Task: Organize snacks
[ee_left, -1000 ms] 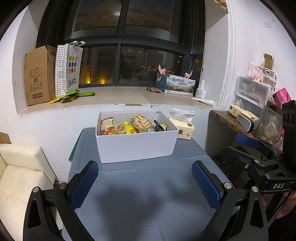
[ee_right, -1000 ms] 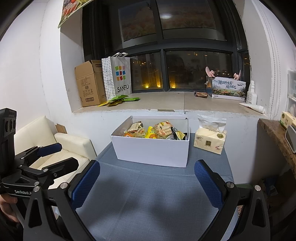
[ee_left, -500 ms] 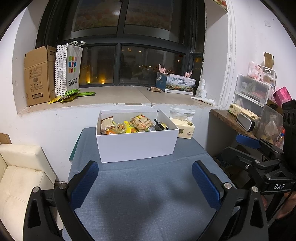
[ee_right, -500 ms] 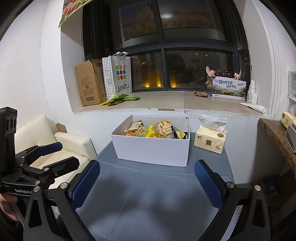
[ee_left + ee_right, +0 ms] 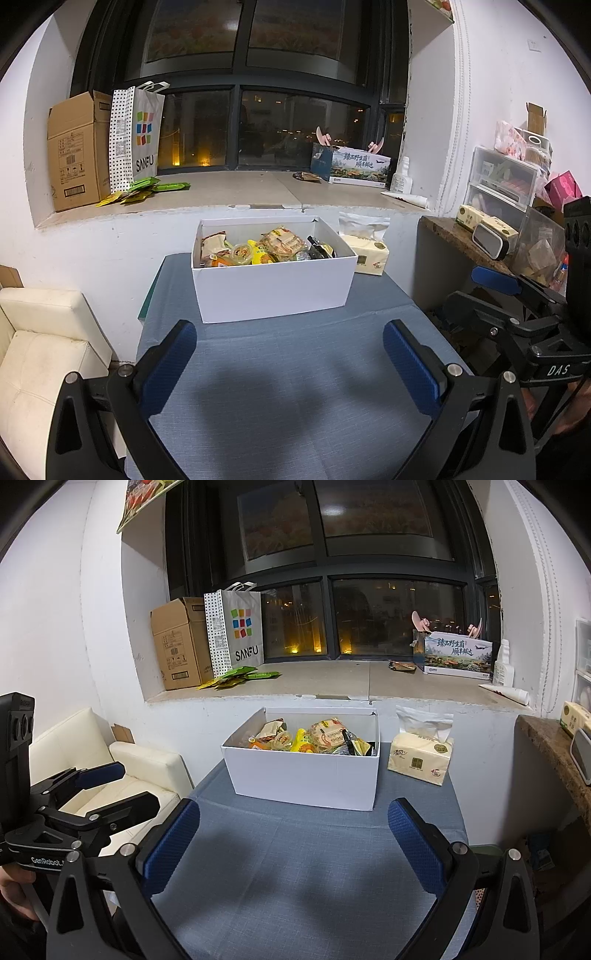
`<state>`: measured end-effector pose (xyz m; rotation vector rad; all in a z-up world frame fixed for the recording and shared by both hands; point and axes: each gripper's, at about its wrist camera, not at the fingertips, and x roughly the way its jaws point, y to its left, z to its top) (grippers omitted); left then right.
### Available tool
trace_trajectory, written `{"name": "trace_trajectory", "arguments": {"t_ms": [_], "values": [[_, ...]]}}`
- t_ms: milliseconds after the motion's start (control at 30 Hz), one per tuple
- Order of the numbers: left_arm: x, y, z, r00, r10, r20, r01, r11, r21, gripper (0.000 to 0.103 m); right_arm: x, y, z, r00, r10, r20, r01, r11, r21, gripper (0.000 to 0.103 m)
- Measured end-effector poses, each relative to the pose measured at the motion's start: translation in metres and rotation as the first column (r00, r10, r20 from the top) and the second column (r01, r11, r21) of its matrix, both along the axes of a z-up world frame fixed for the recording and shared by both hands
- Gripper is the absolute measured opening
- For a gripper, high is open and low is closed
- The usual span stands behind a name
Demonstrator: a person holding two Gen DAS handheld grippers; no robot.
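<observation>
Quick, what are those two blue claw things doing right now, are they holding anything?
Left gripper: open, holding nothing.
Right gripper: open, holding nothing.

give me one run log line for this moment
stage: pre-grasp | left hand-held gripper: open, empty | right hand-held gripper: open, empty | white box: on table, full of snacks

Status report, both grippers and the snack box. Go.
Left gripper open, empty; right gripper open, empty. White box full of snacks, untouched on the table. Path clear; tissue pack beside the box.
</observation>
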<state>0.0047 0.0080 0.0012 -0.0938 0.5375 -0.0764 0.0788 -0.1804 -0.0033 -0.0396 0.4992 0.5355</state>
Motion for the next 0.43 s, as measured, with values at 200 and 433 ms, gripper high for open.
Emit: {"name": "trace_trajectory", "arguments": {"t_ms": [200,433], "values": [[0.0009,0.0001,-0.0002,1.0,-0.001,0.0,0.001,1.0,0.0,0.103,-0.0005,0.0002,-0.0013,1.0,0.001,0.0,-0.001,1.0,-0.001,0.103],[0.0012,0.0019,0.0002,1.0,-0.001,0.004,0.001,1.0,-0.011,0.103,-0.0002,0.0003,-0.0015,1.0,0.002,-0.002,-0.002,1.0,-0.001,0.103]]}}
